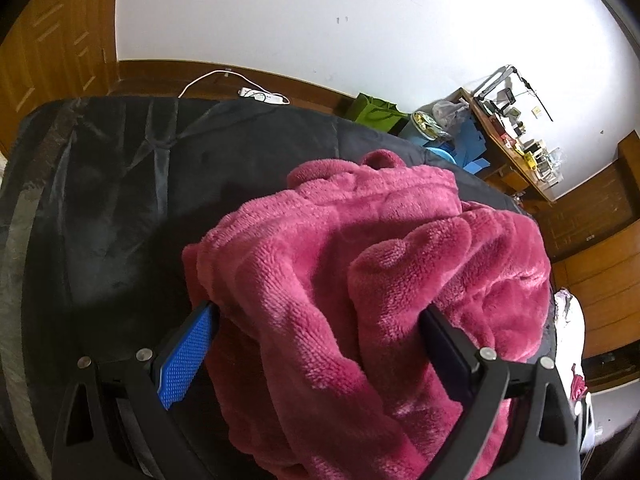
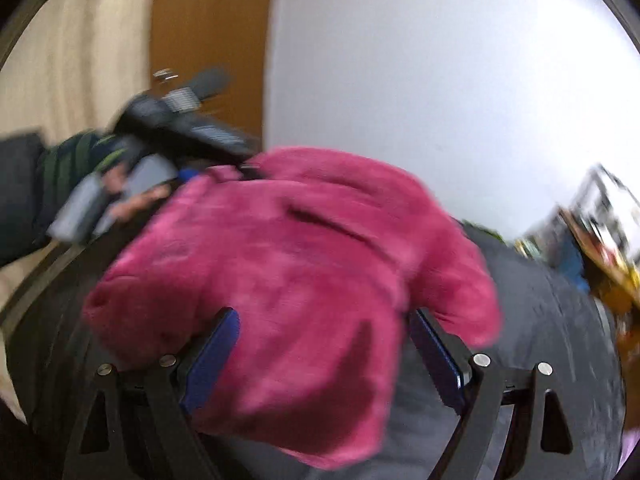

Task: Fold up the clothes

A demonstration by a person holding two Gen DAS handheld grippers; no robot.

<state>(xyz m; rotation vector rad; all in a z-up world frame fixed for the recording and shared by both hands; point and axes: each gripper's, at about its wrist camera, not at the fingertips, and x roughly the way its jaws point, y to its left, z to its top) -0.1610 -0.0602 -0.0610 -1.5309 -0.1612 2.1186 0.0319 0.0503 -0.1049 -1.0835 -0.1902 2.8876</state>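
The left tool (image 1: 316, 320) stands wide around a bunched fold of the fluffy magenta fleece garment (image 1: 360, 264), heaped mid-frame on the dark grey padded bench (image 1: 100, 200). The right tool (image 2: 324, 328), blurred, likewise straddles the fleece with its fingers spread. Folding looks barely begun: the garment is crumpled, with no flat layers showing.

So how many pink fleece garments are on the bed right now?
1. The pink fleece garment lies bunched on the dark bed cover, between the fingers of both grippers. Others may be hidden underneath.
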